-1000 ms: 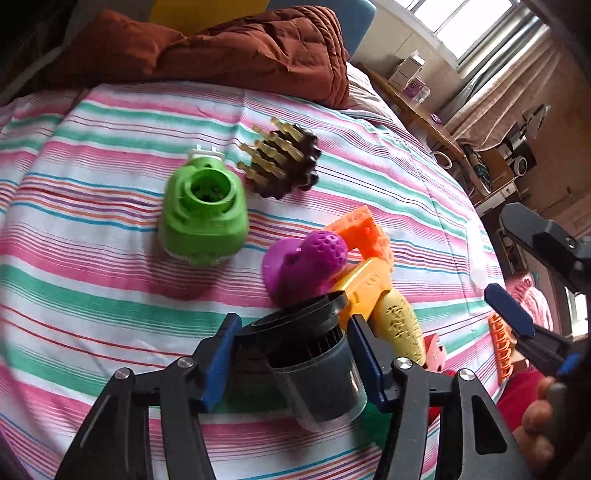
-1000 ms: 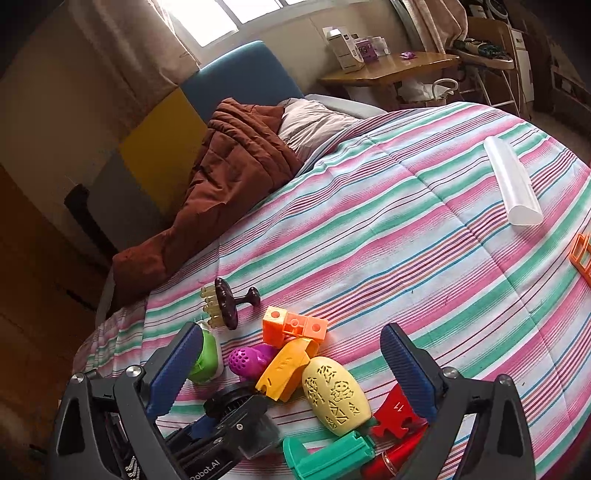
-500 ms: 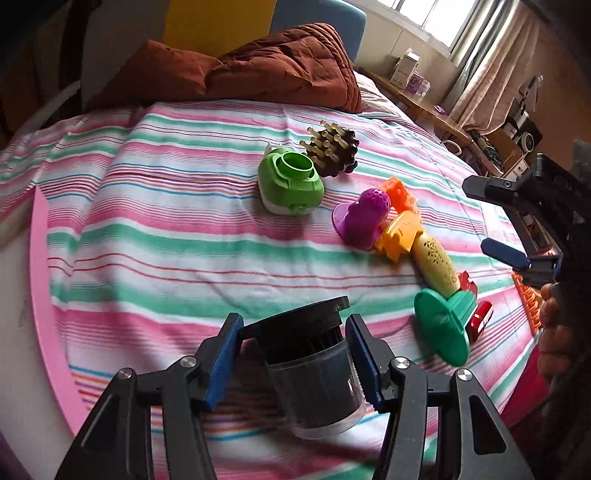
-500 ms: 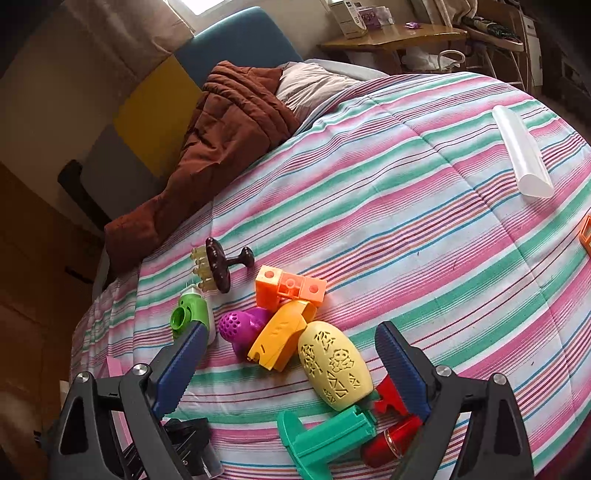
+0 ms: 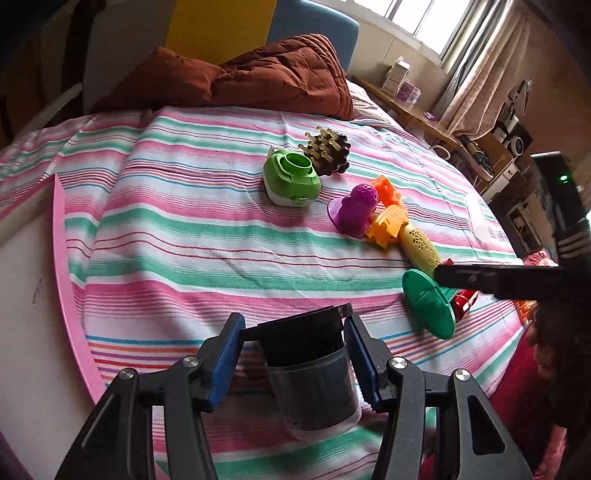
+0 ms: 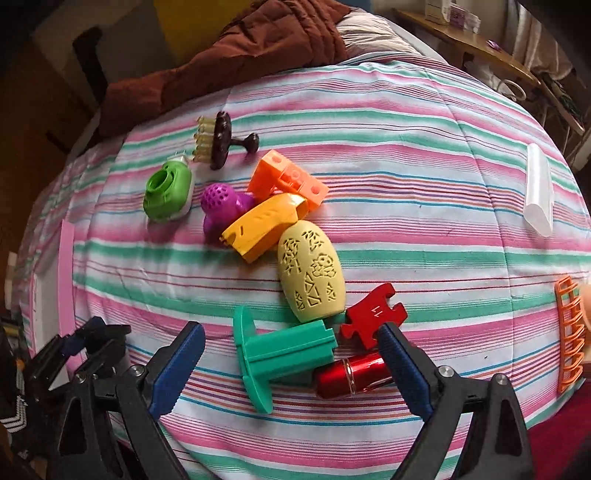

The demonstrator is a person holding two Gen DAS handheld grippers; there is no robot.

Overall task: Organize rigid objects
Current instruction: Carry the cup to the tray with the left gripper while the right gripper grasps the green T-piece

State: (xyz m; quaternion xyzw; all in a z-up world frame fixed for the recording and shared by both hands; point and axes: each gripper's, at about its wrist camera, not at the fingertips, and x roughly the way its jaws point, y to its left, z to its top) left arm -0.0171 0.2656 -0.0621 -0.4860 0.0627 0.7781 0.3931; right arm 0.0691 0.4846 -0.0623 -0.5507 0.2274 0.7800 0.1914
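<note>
Striped bed (image 5: 184,236) carries toy clutter. Left jaws pinching dark cup (image 5: 310,373), lifted for sorting. Right jaws spread wide, green spool (image 6: 280,358) and red tube (image 6: 351,374) between them, likely next pick.

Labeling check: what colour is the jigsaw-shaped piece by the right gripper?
Red, clearest in the right wrist view.

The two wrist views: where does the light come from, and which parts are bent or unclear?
Left wrist view: daylight enters from the window at top right; the striped bedspread curves from fisheye. Right wrist view: stripes bow strongly; the red cylinder shows a bright glare line; the corners are dark.
</note>
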